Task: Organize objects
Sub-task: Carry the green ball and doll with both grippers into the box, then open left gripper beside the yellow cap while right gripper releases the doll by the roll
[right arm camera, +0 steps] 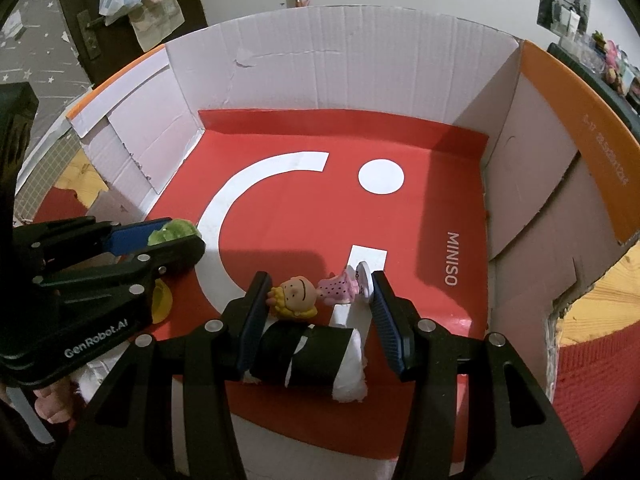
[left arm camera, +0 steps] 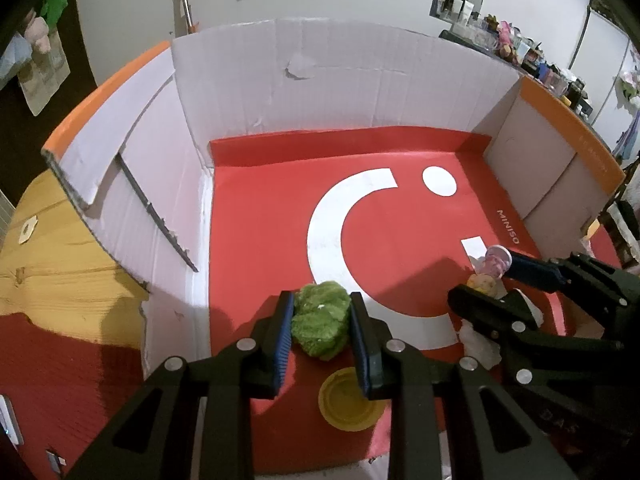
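My left gripper is shut on a green fuzzy lump, held over the red floor of the open cardboard box. In the right wrist view that gripper comes in from the left with the green lump at its tips. My right gripper is shut on a small cartoon figurine with yellow hair and a pink dotted dress, lying sideways between the fingers. The left wrist view shows the figurine at the right gripper's tips. A black-and-white roll lies under the right gripper.
A yellow lid lies on the box floor beneath my left gripper. White cardboard walls enclose the box on the left, back and right, with orange rims. A wooden surface and red cloth lie outside.
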Tool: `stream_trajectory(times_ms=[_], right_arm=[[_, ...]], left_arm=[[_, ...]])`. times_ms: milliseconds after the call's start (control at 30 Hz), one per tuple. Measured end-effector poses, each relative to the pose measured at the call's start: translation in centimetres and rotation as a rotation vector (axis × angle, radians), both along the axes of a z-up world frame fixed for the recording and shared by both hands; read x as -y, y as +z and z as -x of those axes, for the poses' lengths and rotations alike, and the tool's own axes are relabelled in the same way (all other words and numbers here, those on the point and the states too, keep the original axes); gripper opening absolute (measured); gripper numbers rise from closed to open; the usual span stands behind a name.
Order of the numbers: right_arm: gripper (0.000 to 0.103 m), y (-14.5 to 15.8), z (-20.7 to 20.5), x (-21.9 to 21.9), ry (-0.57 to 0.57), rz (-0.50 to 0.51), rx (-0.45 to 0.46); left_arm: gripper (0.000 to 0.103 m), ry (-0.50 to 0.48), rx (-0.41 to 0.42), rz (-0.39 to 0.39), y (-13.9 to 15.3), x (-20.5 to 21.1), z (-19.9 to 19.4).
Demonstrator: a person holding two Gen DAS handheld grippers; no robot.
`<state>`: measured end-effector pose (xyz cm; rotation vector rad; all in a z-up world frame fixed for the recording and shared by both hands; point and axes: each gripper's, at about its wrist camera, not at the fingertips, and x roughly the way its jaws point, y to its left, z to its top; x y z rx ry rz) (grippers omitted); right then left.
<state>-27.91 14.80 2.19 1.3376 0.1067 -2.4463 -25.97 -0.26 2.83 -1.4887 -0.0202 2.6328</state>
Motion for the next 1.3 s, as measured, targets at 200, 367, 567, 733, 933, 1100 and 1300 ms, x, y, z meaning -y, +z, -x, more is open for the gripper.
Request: stream_trajectory(times_ms=[200, 367, 567, 733, 933, 1100, 1300], right_arm=[[0.049, 0.0, 0.0, 0.1, 0.002, -0.003, 0.0], [0.049, 0.0, 0.0, 0.2, 0.002, -0.002, 0.0], [0.049, 0.0, 0.0, 0.2, 0.003, -0.002, -0.002], [0.05, 0.0, 0.0, 0.2, 0.002, 0.0, -0.005], [0.057, 0.5, -0.5, 0.3, 0.005, 0.001, -0.029], [0.057, 0.8, -0.7, 0.3, 0.001, 0.004, -0.036], [0.057, 1.4, -1.5, 0.0, 0.0, 0.014, -0.048]], left_arm=[[0.029, 0.001, -0.001, -0.01, 0.0, 0.0, 0.2], [0.029, 0.002, -0.002, -0.017, -0.2, 0.3, 0.0], [0.029, 0.003, -0.002, -0.021, -0.2, 0.3, -0.1], [0.029, 0.002, -0.003, -0.023, -0.1, 0.4, -0.3], [0.032, 0.001, -0.007, -0.024, 0.2, 0.5, -0.5], [0.032, 0.001, -0.014, -0.021, 0.6, 0.6, -1.0], [0.039, 0.004, -0.038, -0.026, 1.4, 0.4, -1.4]])
